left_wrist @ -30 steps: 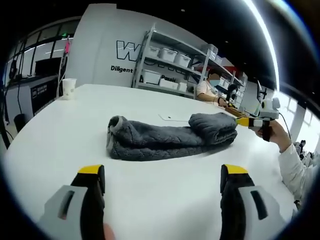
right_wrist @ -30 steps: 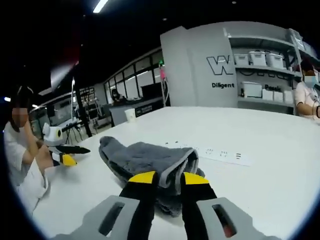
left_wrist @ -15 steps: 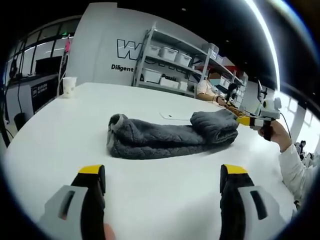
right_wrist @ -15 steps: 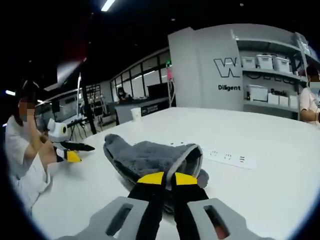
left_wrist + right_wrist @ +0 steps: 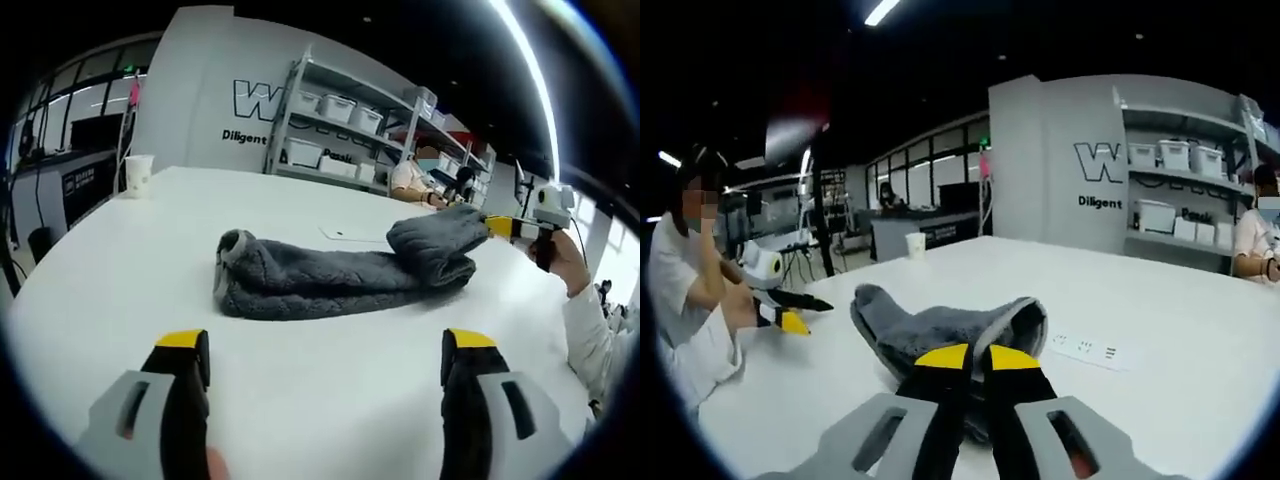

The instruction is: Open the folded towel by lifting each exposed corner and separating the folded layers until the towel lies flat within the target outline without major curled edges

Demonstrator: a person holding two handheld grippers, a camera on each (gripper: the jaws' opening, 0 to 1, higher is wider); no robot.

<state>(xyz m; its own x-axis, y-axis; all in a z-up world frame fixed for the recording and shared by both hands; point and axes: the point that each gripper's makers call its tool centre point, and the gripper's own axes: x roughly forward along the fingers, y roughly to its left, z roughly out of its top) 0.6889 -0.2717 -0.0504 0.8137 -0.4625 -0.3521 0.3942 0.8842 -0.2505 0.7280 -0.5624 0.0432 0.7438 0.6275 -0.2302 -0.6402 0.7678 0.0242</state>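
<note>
A: Right gripper view: status?
B: My right gripper [image 5: 968, 357] is clamped on the far corner of the folded grey fleece towel [image 5: 340, 275], lifted higher than a second ago. Towel's mid-table [image 5: 120, 270], mostly folded. Left gripper [image 5: 325, 350] gapes, idle.

Left gripper [image 5: 325, 352] built with grey moulded bodies, black jaws tipped in yellow, slotted recesses in the grey housings, right gripper [image 5: 967, 357] made alike, yellow tips, white sleeve [image 5: 592, 330] worn, white top [image 5: 675, 300] worn
</note>
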